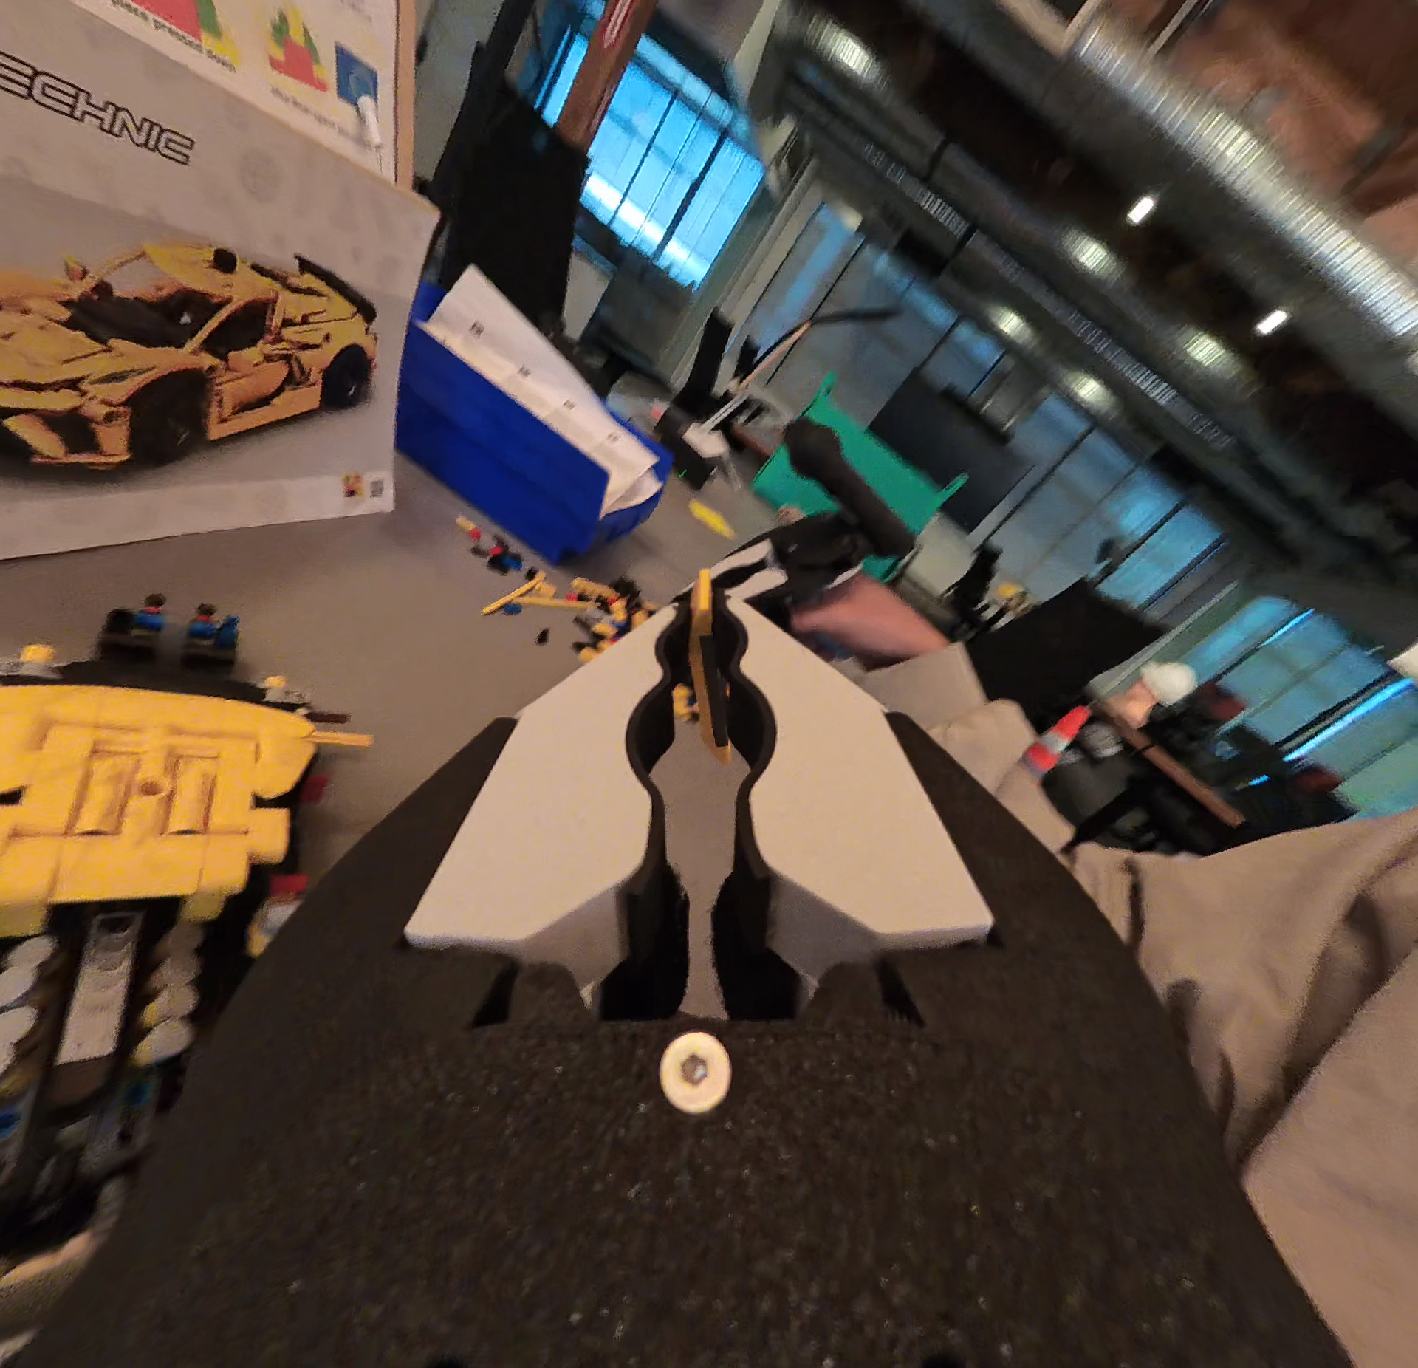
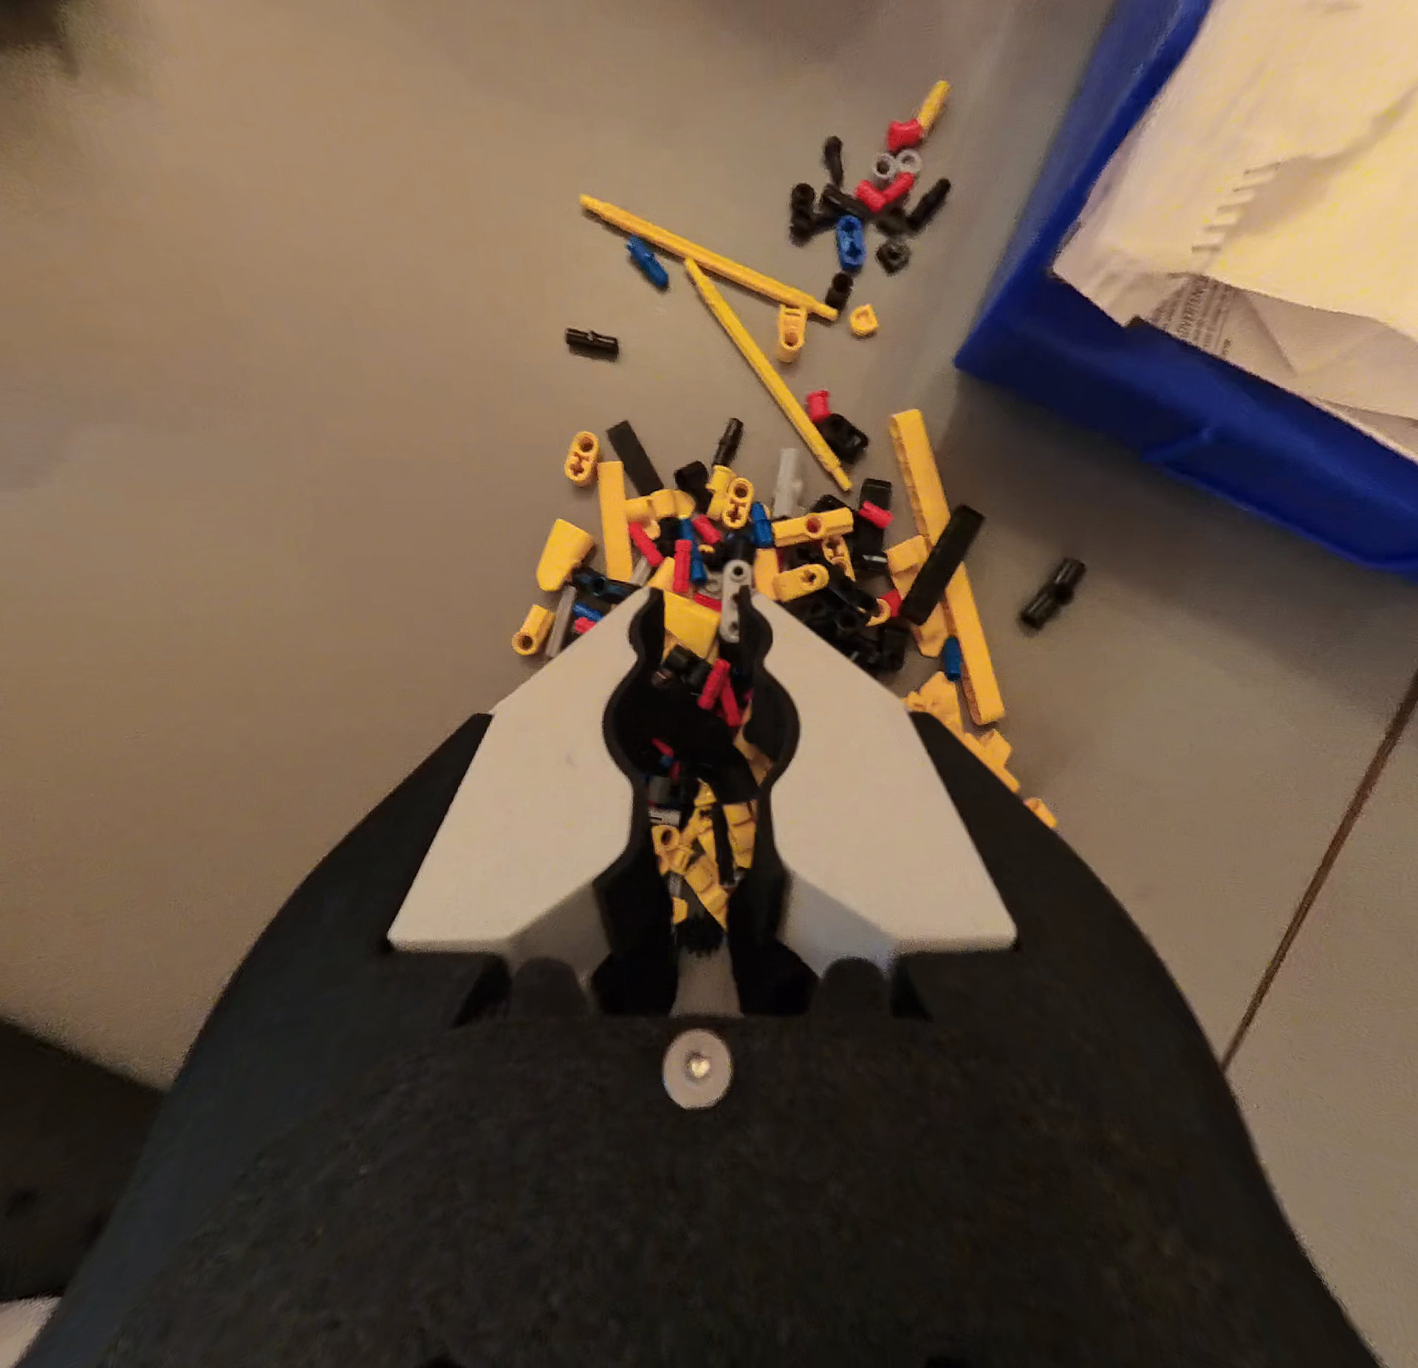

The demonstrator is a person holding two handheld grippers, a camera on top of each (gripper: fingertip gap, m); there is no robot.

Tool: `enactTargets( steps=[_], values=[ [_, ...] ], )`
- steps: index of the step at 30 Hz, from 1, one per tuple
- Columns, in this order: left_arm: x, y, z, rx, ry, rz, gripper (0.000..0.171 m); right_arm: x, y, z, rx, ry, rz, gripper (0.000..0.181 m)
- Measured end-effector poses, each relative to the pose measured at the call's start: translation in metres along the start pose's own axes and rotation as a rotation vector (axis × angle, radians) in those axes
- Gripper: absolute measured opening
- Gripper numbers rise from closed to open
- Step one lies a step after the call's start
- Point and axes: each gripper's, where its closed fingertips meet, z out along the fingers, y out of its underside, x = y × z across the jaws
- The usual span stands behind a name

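Left wrist view | left gripper [image 1: 702, 617] jaws clamped on a flat yellow piece [image 1: 707, 671], held upright above the grey table [image 1: 368, 625] | right gripper [image 2: 700, 610] pinches a small grey pin [image 2: 735, 602] over the loose parts pile [image 2: 806, 548], beside the blue bin [image 2: 1151, 379].

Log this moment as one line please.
left gripper: shut on yellow piece | right gripper: shut on grey pin over brick pile

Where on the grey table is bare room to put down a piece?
Free: the grey table left of the loose brick pile, and the strip between the pile and the blue bin. Crowded: under the right tongs, which grip a grey pin.
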Motion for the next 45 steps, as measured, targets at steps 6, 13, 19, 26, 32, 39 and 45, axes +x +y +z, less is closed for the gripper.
enactTargets(
  steps=[6,13,19,26,32,39,45],
  values=[
    [0.001,-0.002,-0.017,0.152,0.119,-0.124,0.004,-0.101,-0.093,-0.029,0.371,-0.247,-0.177,0.027],
    [0.015,-0.016,-0.035,0.204,0.11,0.092,0.004,-0.301,-0.164,-0.087,0.871,-0.853,-0.31,0.027],
    [0.032,-0.027,-0.045,0.258,0.178,0.135,0.004,-0.312,-0.164,-0.09,0.958,-0.847,-0.248,0.014],
    [0.035,-0.024,-0.043,0.25,0.161,0.208,0.004,-0.311,-0.167,-0.098,1.033,-0.869,-0.219,0.016],
    [0.031,-0.016,-0.037,0.197,0.051,0.376,0.004,-0.305,-0.164,-0.088,1.04,-0.728,-0.325,0.01],
    [0.04,-0.015,-0.038,0.196,0.067,0.472,0.005,-0.307,-0.162,-0.094,1.057,-0.729,-0.358,0.009],
    [0.018,-0.014,-0.033,0.142,0.028,0.274,0.038,-0.284,-0.17,-0.083,1.147,-0.027,-0.732,0.005]
  ],
)
